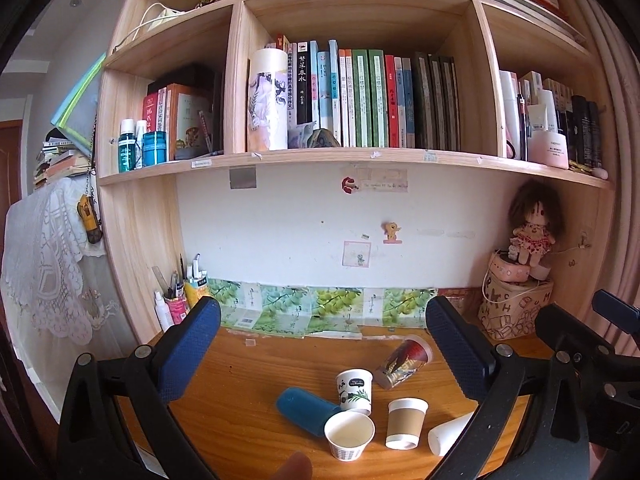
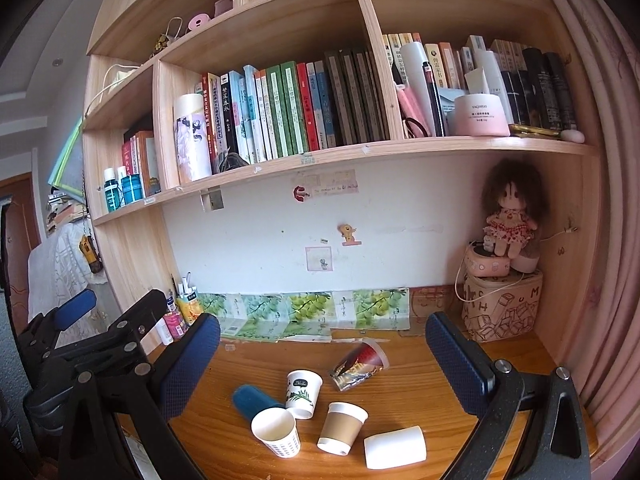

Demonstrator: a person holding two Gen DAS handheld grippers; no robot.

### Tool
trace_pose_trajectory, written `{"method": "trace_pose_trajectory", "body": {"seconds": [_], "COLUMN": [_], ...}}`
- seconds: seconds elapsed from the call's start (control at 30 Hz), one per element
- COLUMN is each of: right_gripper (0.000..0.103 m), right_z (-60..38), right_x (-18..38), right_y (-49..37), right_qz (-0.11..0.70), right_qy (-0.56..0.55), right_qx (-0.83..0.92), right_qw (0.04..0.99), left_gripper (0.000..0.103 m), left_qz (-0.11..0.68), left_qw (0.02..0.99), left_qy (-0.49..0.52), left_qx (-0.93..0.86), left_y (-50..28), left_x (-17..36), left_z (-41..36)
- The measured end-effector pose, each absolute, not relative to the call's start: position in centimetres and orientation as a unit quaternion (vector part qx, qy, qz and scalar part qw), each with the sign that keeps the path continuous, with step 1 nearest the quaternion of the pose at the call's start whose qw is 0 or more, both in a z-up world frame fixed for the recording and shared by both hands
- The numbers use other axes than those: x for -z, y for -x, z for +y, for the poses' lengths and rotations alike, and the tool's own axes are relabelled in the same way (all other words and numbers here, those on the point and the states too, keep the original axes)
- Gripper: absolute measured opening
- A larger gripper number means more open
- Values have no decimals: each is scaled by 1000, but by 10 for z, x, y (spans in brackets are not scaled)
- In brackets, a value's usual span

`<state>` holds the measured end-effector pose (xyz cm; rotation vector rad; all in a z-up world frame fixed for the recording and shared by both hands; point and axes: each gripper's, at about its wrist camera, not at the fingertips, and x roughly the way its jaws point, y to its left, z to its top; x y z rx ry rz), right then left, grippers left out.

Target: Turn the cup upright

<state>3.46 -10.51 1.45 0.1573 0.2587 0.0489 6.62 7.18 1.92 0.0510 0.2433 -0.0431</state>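
Wooden desk (image 2: 420,372) under packed bookshelves (image 1: 360,156) is filling both views. I am holding both grippers above its front edge, grasping nothing. On my left gripper (image 1: 324,344) the blue fingers (image 1: 188,348) are spread wide and released; on my right gripper (image 2: 322,360) the blue fingers (image 2: 456,364) are likewise spread wide.

Between the fingers, six cups are sitting in a loose cluster. A dotted white cup (image 2: 276,432) is standing upright, mouth open. Just behind it a blue cup (image 2: 252,400) is lying on its side. A panda-print cup (image 2: 303,394) and a brown-sleeved cup (image 2: 342,428) are resting mouth down. A plain white cup (image 2: 395,447) is lying sideways nearest me. Farther back, a red-patterned cup (image 2: 360,364) is lying tipped over. A doll (image 2: 510,216) is sitting in the far right corner.
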Motion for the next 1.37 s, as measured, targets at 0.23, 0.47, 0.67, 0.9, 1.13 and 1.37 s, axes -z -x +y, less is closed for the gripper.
{"method": "trace_pose_trajectory", "body": {"seconds": [0.23,0.47,0.67,0.9,1.13,1.37], "right_gripper": [103,103,103,103,103,103], "right_z": [-101,-97,-98,-103,-107,-109], "right_x": [-14,-14,-13,-8,-6,-5], "right_y": [-42,-47,-51,-55,-53,-53], "right_qz": [132,129,135,151,155,157], "right_qy": [-78,-78,-83,-95,-101,-103], "right_qx": [-39,-51,-54,-51,-53,-59], "right_qw": [987,987,986,983,981,980], "left_gripper": [103,103,103,103,103,103], "left_qz": [127,132,132,135,135,134], "left_qw": [991,991,991,990,990,990], "left_qy": [-29,-29,-31,-35,-36,-35], "left_qx": [8,-3,-2,7,8,5], "left_y": [-68,-70,-73,-75,-75,-74], "left_x": [-17,-15,-15,-14,-14,-14], "left_z": [76,81,78,72,71,69]}}
